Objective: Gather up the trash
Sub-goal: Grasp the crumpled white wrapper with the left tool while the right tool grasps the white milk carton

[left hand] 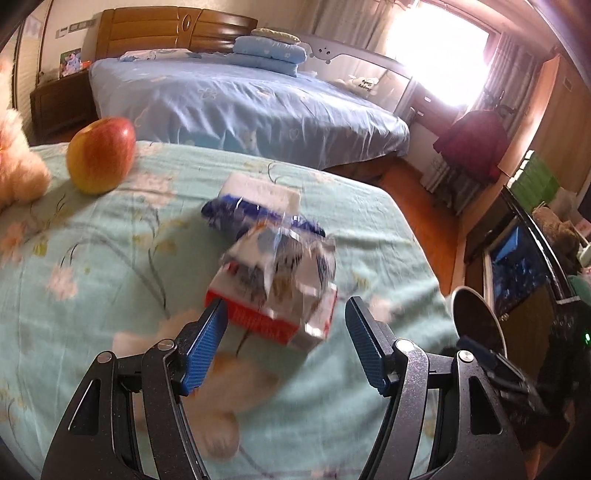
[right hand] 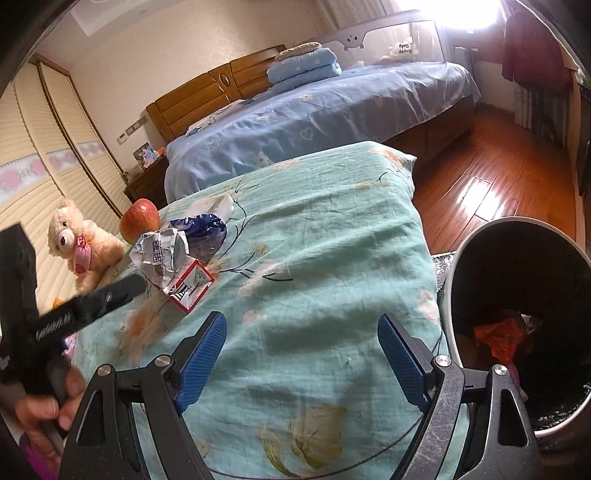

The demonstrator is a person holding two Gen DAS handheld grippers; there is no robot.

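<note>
We count 1 red-and-white box [left hand: 271,314], 1 crumpled wrapper [left hand: 284,262] and 1 blue bag [left hand: 236,214]. Our left gripper [left hand: 284,332] is spread, the box just ahead between its fingers. Our right gripper [right hand: 301,354] is spread, the bin [right hand: 517,321] right of it.

A bedroom. A wide bed [right hand: 332,110] under a blue sheet has a wooden headboard [left hand: 173,31] against a pale wall [right hand: 177,48]; folded blue bedding [left hand: 269,51] lies stacked near its head. A dark wooden nightstand [left hand: 59,101] stands beside the bed and bears a picture. Slatted wardrobe doors [right hand: 55,147] with a pink floral band line one side. A bright window [left hand: 443,48] with curtains washes out the far end, and its glare lies on the reddish wooden floor [right hand: 491,192]. A dark red garment [left hand: 476,147] hangs near the window. A white guard rail [right hand: 388,35] with a printed face edges the bed.
</note>
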